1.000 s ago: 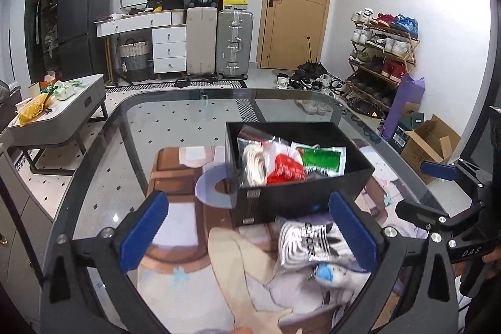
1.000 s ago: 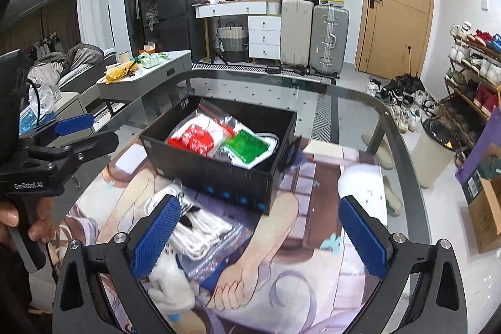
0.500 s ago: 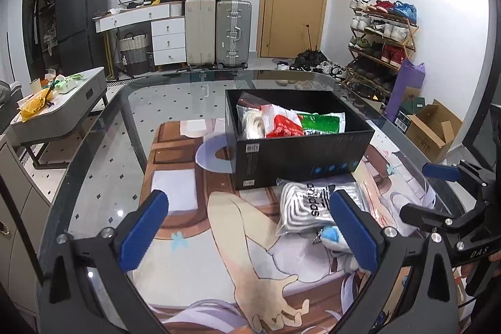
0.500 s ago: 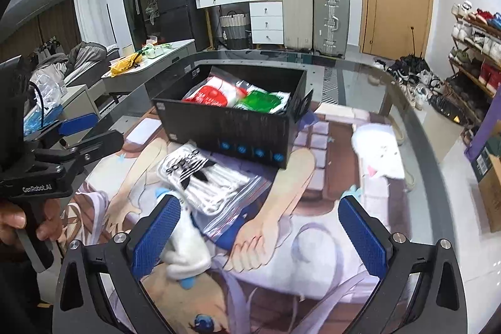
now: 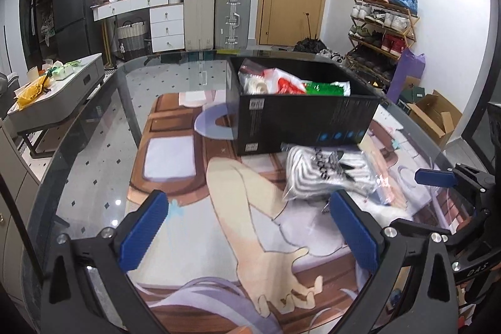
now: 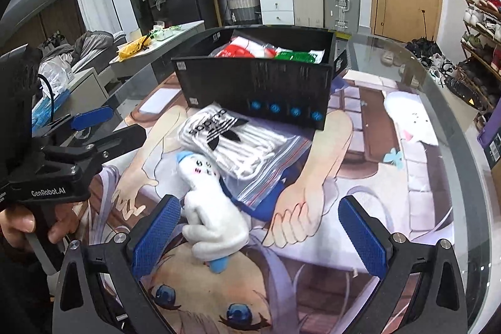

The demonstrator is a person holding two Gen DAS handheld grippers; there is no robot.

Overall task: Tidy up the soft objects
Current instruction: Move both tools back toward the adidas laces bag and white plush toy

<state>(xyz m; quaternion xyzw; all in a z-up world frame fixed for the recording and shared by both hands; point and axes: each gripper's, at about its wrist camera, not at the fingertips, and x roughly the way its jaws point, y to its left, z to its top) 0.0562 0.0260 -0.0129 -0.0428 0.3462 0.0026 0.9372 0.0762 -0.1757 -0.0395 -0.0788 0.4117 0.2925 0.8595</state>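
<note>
A black box [image 5: 305,119] [image 6: 260,83] stands on the printed mat and holds bagged red [image 6: 241,50], green [image 6: 296,56] and white soft items. In front of it lies a clear zip bag of white striped socks [image 5: 328,176] [image 6: 238,143]. A loose white sock with blue tips [image 6: 213,215] lies beside the bag. My left gripper [image 5: 249,232] is open and empty, hovering near the mat left of the bag. My right gripper [image 6: 260,232] is open and empty, with its left finger [image 6: 156,235] close beside the loose sock.
The glass table [image 5: 94,152] carries a printed anime mat [image 5: 238,208]. Its curved edge runs on both sides. Around it are a low side table [image 5: 56,96], suitcases [image 5: 216,17], a shoe rack [image 5: 383,24] and a cardboard box [image 5: 435,118].
Both grippers have pulled back and lowered from the box. The sock bag and loose sock now sit nearer the right gripper. Both grippers stayed open.
</note>
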